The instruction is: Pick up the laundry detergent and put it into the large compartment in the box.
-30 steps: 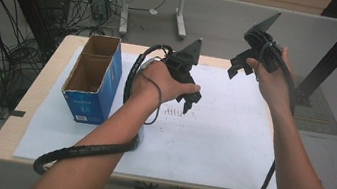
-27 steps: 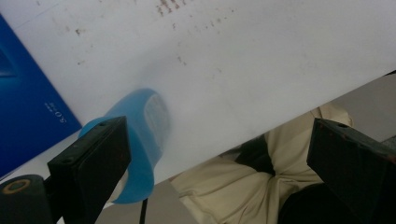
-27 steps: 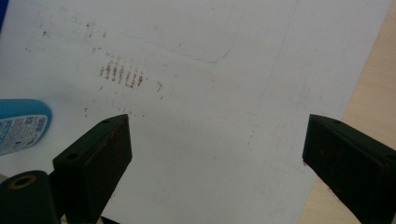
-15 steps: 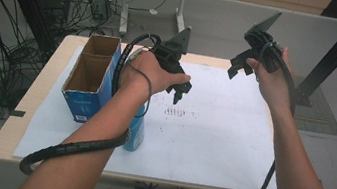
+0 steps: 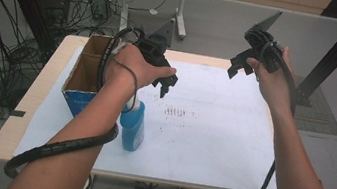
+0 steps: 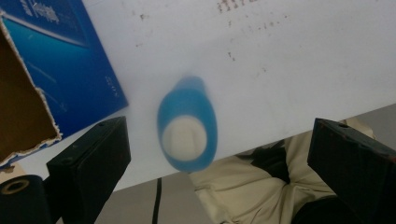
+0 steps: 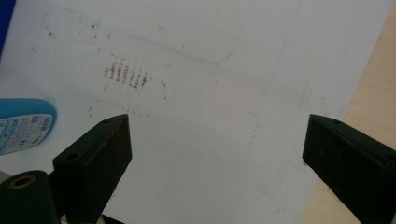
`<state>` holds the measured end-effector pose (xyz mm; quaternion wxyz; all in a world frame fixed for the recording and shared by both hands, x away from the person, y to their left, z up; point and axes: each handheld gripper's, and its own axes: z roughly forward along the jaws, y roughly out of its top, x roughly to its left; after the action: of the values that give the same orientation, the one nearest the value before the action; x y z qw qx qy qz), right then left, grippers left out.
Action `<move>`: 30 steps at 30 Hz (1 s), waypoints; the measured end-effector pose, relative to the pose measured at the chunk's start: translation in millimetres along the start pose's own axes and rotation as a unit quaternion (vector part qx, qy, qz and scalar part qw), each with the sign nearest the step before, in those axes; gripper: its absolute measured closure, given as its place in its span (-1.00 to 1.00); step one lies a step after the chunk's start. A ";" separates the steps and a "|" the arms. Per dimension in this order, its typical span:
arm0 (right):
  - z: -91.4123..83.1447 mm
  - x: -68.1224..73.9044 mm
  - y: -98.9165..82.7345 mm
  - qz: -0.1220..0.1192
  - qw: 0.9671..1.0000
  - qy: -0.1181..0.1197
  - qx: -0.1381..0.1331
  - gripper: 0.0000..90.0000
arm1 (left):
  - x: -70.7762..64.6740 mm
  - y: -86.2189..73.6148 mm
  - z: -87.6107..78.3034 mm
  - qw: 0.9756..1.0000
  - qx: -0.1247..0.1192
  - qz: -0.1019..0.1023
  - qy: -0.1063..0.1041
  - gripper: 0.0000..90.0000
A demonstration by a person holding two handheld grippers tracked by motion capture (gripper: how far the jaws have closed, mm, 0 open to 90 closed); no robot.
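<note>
A blue bottle [image 5: 133,125] with a white cap stands upright on the white sheet [image 5: 211,131], just under my left forearm. My left gripper [image 5: 167,86] hangs open above the sheet, up and to the right of the bottle and near the box. In the left gripper view I look down on the bottle [image 6: 187,125] from above, and it sits between the wide-open jaws of my left gripper [image 6: 219,135] without touching them. My right gripper [image 5: 239,67] is held high over the far right of the table, open and empty. In its own view my right gripper [image 7: 217,123] faces bare sheet, with the bottle [image 7: 23,123] at the left edge.
An open cardboard box [image 5: 86,74] with blue sides stands at the sheet's left edge, close beside the bottle; its blue wall [image 6: 60,60] fills the upper left of the left gripper view. Reddish marks [image 5: 176,112] stain the sheet's middle. Cables and a black post lie beyond the table.
My left gripper has moved left and back toward the box. The bottle, hidden behind my arm a second ago, now stands in view on the sheet. The right gripper has barely moved.
</note>
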<state>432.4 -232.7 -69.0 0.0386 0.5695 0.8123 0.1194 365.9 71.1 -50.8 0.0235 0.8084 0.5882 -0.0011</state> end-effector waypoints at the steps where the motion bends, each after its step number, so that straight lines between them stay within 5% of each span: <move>1: 0.0 -0.3 -0.1 -0.001 1.000 0.001 0.000 -0.82 | 1.8 -0.2 0.2 1.000 0.001 -0.002 0.002 -0.86; 12: 1.0 3.5 0.6 -0.004 1.000 -0.001 0.002 -0.82 | 18.5 -7.5 5.2 1.000 0.003 -0.021 0.002 -0.86; 30: 2.9 5.4 0.6 -0.005 1.000 -0.004 0.002 -0.82 | 27.3 -8.1 29.6 1.000 0.010 -0.024 -0.012 -0.86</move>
<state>431.7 -227.0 -71.2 0.0413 0.5656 0.8155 0.1159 367.3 98.3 -81.5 0.0223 0.7941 0.6072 -0.0170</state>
